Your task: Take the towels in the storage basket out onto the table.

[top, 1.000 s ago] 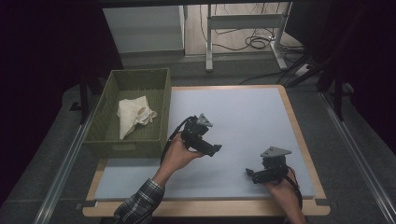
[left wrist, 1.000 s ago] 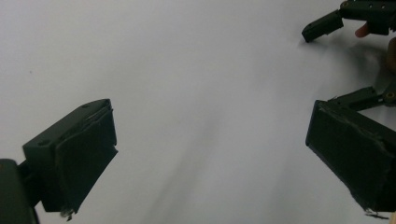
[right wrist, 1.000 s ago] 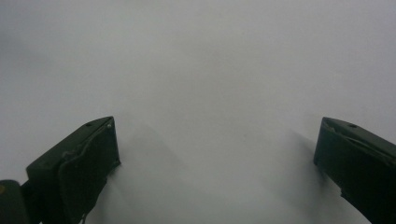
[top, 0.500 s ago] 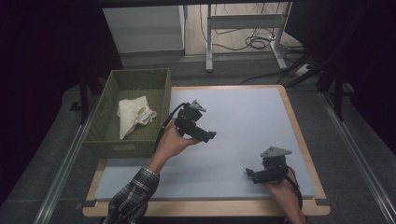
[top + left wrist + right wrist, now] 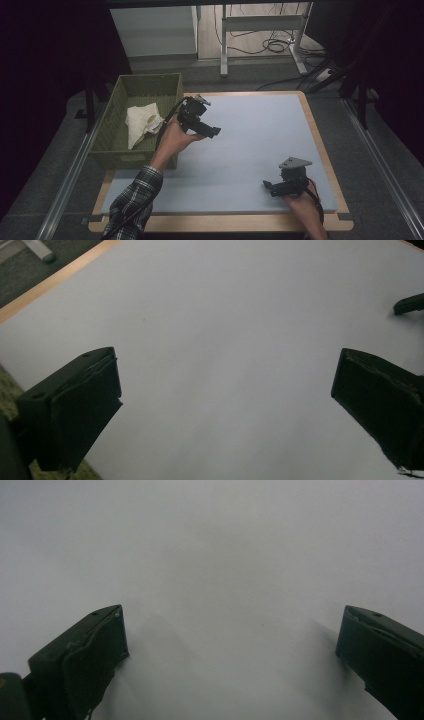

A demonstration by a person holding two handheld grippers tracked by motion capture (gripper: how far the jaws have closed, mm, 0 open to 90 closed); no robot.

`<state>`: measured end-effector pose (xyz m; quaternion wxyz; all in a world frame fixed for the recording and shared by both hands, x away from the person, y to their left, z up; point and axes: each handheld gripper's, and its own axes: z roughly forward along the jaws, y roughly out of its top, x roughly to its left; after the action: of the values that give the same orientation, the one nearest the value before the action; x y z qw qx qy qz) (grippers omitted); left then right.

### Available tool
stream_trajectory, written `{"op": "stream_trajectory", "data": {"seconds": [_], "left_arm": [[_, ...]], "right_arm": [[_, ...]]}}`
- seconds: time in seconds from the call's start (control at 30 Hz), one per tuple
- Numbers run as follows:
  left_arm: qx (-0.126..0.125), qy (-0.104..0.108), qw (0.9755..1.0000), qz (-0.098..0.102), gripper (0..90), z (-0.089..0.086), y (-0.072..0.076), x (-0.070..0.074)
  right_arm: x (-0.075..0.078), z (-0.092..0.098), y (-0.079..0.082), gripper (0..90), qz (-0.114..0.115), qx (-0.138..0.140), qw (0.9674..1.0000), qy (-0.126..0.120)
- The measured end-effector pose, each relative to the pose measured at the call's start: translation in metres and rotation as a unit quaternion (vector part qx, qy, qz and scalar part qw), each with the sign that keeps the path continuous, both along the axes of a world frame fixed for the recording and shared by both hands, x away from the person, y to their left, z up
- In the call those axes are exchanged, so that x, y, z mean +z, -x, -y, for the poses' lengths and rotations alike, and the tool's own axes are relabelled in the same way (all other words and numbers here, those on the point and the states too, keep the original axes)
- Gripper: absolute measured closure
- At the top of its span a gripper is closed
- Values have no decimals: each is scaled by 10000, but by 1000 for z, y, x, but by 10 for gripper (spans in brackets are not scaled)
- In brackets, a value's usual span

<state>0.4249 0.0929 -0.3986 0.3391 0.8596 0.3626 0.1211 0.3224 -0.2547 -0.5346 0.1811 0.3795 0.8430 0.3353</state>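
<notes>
A green mesh basket (image 5: pixel 150 79) stands off the left edge of the table, with a crumpled white cloth (image 5: pixel 142 122) lying in it. My left gripper (image 5: pixel 212 131) hangs over the pale blue mat (image 5: pixel 250 135) just right of the basket. It is open, and the left gripper view (image 5: pixel 225 405) has bare mat between the jaws. My right gripper (image 5: pixel 270 187) rests low at the mat's front right, pointing left. It is open too, and in the right gripper view (image 5: pixel 230 655) nothing lies between its jaws.
The mat lies on a wooden table whose rim (image 5: pixel 320 145) shows around it. A jaw tip of the right gripper (image 5: pixel 410 304) shows far off in the left gripper view. Behind the table are desk legs (image 5: pixel 223 45) and floor cables (image 5: pixel 272 46).
My left gripper has moved away from me and to the left, closer to the basket, staying open. The right gripper has not moved.
</notes>
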Motion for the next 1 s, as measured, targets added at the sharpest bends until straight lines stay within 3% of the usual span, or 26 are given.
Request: {"op": "stream_trajectory", "data": {"seconds": [0.5,0.7,0.73,1.0], "left_arm": [[633,-137,9979,-57,4,-51,-24,6],[944,-91,9955,-39,4,-78,-29,8],[1062,-15,9943,-58,4,-90,-31,8],[1532,-7,9882,-73,7,-128,-38,1]], "right_arm": [[0,0,0,0,-7,0,10000,-3],[0,0,0,0,-10,-2,10000,-5],[0,0,0,0,-9,-2,10000,-4],[0,0,0,0,-8,-1,10000,-2]]}}
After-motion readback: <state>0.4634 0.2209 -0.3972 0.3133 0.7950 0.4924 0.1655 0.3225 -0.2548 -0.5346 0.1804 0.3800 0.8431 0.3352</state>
